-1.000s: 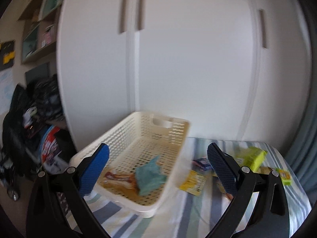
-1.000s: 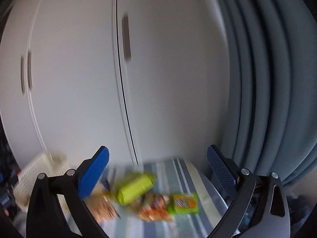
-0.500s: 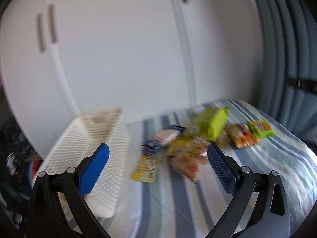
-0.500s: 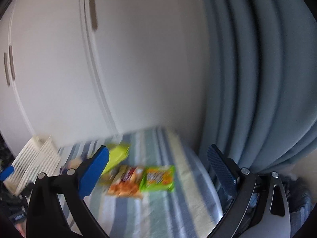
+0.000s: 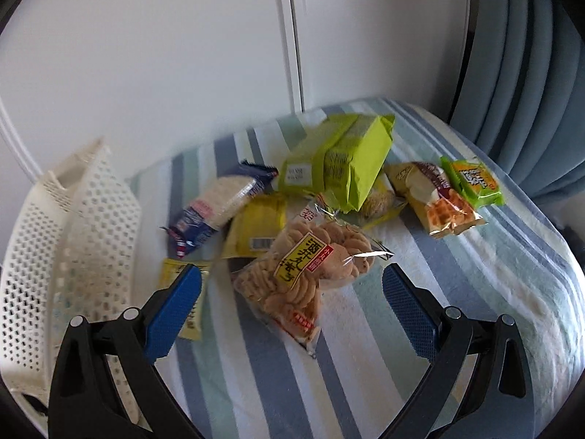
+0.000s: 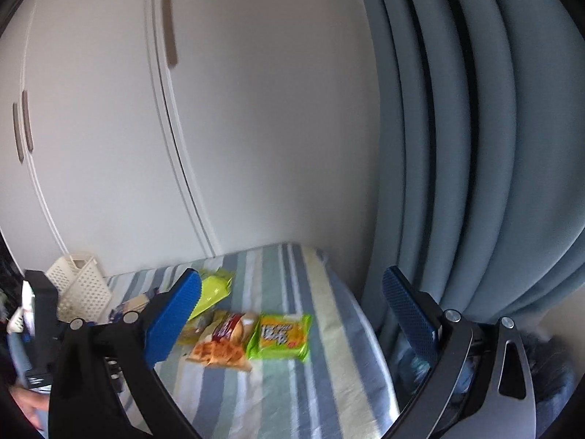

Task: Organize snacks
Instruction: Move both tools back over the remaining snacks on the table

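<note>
Snack packs lie in a heap on the striped cloth [image 5: 365,347]. My left gripper [image 5: 291,298] is open just above a clear bag of round crackers [image 5: 303,274], which lies between its blue pads. Behind it lie a lime green pack [image 5: 343,161], a blue and white rice cracker pack [image 5: 219,205], a yellow pack [image 5: 256,230], a waffle pack [image 5: 438,197] and a small green and orange pack [image 5: 473,183]. The white perforated basket [image 5: 73,241] stands at the left. My right gripper [image 6: 291,307] is open and empty, held above the waffle pack [image 6: 223,344] and the green and orange pack [image 6: 281,336].
White wardrobe doors [image 5: 182,55] stand right behind the surface. A blue-grey curtain [image 6: 475,128] hangs at the right, close to the cloth's right edge. Dark clutter [image 6: 14,329] sits at the far left beyond the basket [image 6: 80,285]. The left gripper's body [image 6: 40,322] shows there too.
My left gripper swung right from the basket and came down over the cracker bag. My right gripper turned slightly and now shows more of the striped cloth. Both stayed open.
</note>
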`<action>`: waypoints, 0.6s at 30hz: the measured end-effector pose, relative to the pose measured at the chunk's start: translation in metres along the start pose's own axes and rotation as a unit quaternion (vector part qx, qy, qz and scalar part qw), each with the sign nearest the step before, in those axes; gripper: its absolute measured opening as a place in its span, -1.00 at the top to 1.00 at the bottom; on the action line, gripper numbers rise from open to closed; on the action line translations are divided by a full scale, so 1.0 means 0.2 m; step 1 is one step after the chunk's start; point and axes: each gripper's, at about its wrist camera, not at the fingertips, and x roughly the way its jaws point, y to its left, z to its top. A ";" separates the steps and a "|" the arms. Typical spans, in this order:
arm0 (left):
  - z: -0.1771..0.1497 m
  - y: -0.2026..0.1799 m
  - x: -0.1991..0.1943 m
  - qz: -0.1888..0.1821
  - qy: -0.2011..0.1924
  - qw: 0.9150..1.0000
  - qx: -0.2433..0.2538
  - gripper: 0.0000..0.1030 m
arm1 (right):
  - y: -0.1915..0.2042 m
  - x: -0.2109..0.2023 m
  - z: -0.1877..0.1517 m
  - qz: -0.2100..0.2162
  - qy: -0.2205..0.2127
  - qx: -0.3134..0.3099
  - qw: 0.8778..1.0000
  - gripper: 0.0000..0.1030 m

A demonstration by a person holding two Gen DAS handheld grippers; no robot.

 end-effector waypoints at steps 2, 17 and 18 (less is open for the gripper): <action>0.02 0.02 0.06 -0.018 0.015 1.000 -0.008 -0.95 | -0.01 0.04 -0.01 0.004 0.018 0.009 1.000 -0.91; 0.04 -0.04 0.27 -0.032 0.068 0.997 0.000 -0.79 | 0.04 0.23 -0.14 0.009 0.095 -0.021 0.995 -0.91; 0.04 -0.03 0.27 -0.032 0.065 0.997 -0.004 -0.73 | 0.05 0.24 -0.15 0.005 0.102 -0.025 0.994 -0.91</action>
